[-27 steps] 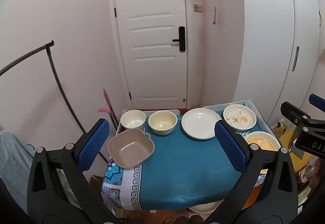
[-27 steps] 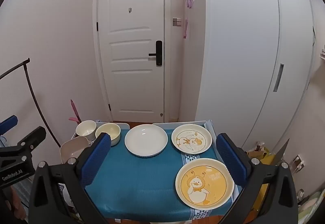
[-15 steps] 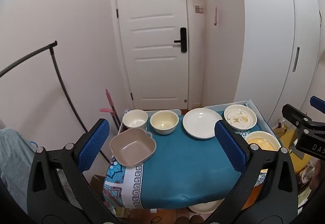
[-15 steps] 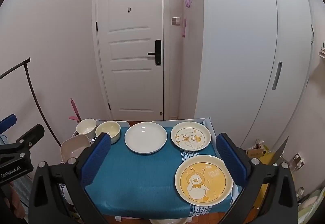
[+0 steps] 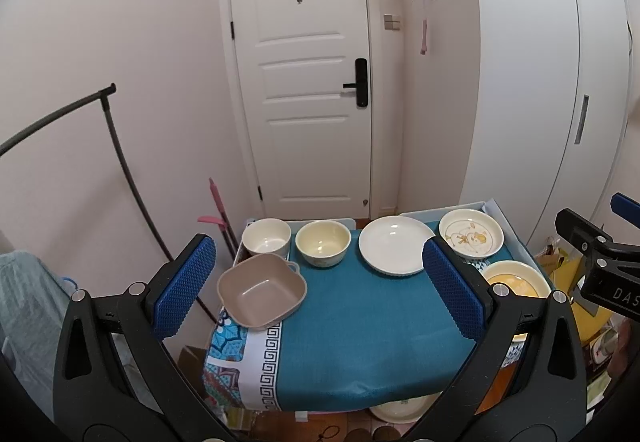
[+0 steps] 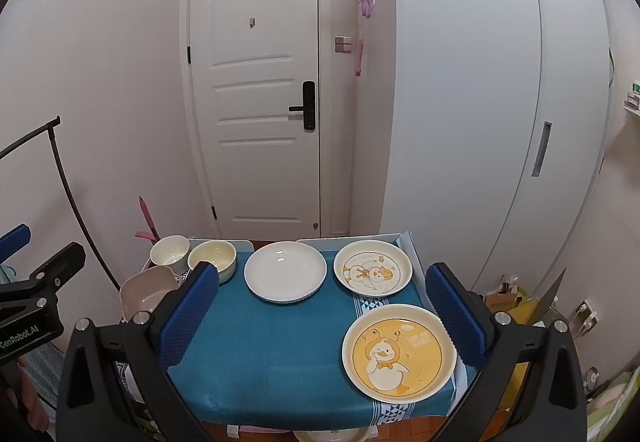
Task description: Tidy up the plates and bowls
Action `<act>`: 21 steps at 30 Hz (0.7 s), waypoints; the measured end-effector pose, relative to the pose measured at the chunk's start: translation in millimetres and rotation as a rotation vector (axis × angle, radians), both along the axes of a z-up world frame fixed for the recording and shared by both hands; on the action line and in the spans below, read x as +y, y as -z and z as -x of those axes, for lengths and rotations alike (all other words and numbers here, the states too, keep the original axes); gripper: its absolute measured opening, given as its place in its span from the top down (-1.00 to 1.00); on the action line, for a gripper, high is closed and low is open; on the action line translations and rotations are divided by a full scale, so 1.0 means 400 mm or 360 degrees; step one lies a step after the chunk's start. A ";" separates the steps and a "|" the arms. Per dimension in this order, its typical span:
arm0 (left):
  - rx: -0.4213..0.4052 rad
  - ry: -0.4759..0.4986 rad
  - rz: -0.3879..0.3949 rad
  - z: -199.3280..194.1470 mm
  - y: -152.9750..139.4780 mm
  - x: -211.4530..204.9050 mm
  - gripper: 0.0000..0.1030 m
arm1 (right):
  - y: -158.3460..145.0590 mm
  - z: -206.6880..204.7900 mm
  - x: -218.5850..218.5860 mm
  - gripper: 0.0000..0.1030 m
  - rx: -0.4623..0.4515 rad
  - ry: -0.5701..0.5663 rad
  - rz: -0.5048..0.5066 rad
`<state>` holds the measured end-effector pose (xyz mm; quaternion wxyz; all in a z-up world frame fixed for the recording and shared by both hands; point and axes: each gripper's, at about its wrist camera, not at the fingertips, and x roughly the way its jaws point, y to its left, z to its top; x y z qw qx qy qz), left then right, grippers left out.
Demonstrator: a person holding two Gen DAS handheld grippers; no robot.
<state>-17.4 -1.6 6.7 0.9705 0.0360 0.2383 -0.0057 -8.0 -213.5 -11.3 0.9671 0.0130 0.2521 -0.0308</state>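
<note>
Left wrist: teal tablecloth, white door behind; both grippers wide, empty.

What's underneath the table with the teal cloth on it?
Below the teal cloth's front edge, a pale round dish sits on the floor, only partly visible in both wrist views. A cardboard box shows lower left. The draped cloth hides everything farther back.
</note>
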 end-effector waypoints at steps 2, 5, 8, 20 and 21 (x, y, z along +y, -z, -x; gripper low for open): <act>-0.0002 0.0001 0.0001 0.000 0.002 0.003 -0.99 | -0.002 0.001 -0.003 -1.00 -0.0002 0.0003 -0.0002; 0.0002 0.0008 0.0002 0.001 0.003 0.002 -0.99 | -0.005 0.003 -0.003 -1.00 -0.0002 0.0002 -0.0004; 0.0003 0.0005 -0.0010 0.002 0.000 -0.001 -0.99 | -0.002 0.006 -0.004 -1.00 -0.0002 0.0002 -0.0013; 0.0003 0.0016 0.0027 0.000 -0.003 0.001 -0.99 | -0.002 0.003 -0.008 -1.00 0.0006 0.0024 -0.0009; 0.0003 0.0015 0.0023 -0.001 -0.004 0.001 -0.99 | -0.003 0.003 -0.008 -1.00 0.0005 0.0027 -0.0008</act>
